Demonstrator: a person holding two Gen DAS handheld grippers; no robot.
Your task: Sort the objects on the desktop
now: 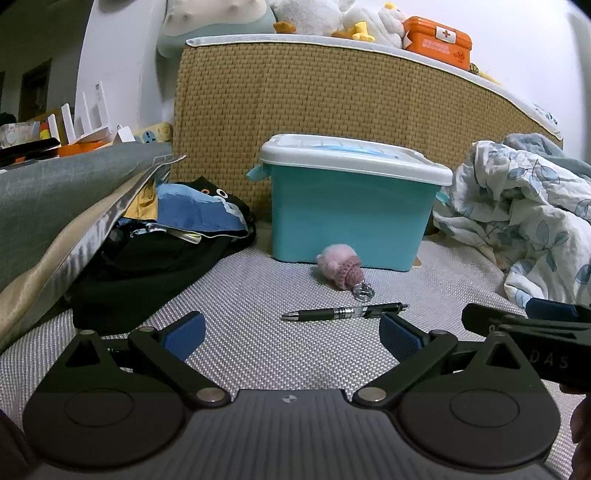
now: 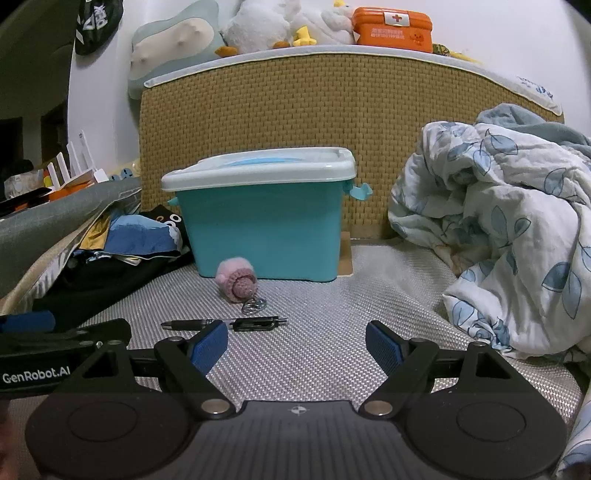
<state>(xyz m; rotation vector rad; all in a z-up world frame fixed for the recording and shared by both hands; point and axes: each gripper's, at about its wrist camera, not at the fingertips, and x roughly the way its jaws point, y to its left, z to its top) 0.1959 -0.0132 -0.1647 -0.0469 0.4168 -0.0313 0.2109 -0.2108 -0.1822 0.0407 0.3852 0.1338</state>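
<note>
A black pen [image 1: 345, 313] [image 2: 225, 324] lies crosswise on the woven grey mat [image 1: 258, 295] [image 2: 332, 314]. Just behind it rests a pink crocheted keychain [image 1: 340, 268] [image 2: 237, 280] with a metal ring. Behind that stands a teal storage box [image 1: 347, 218] [image 2: 264, 229], its white lid shut. My left gripper [image 1: 291, 338] is open, low over the mat, a short way in front of the pen. My right gripper [image 2: 295, 349] is open too, beside the left one, with the pen ahead of its left finger. Both hold nothing.
A pile of dark clothes and bags [image 1: 155, 251] [image 2: 110, 254] lies left of the box. A crumpled leaf-print quilt [image 1: 524, 218] [image 2: 509, 229] fills the right side. A woven headboard [image 1: 351, 99] [image 2: 332, 110] rises behind, topped with plush toys and an orange first-aid tin [image 1: 437, 40] [image 2: 393, 27].
</note>
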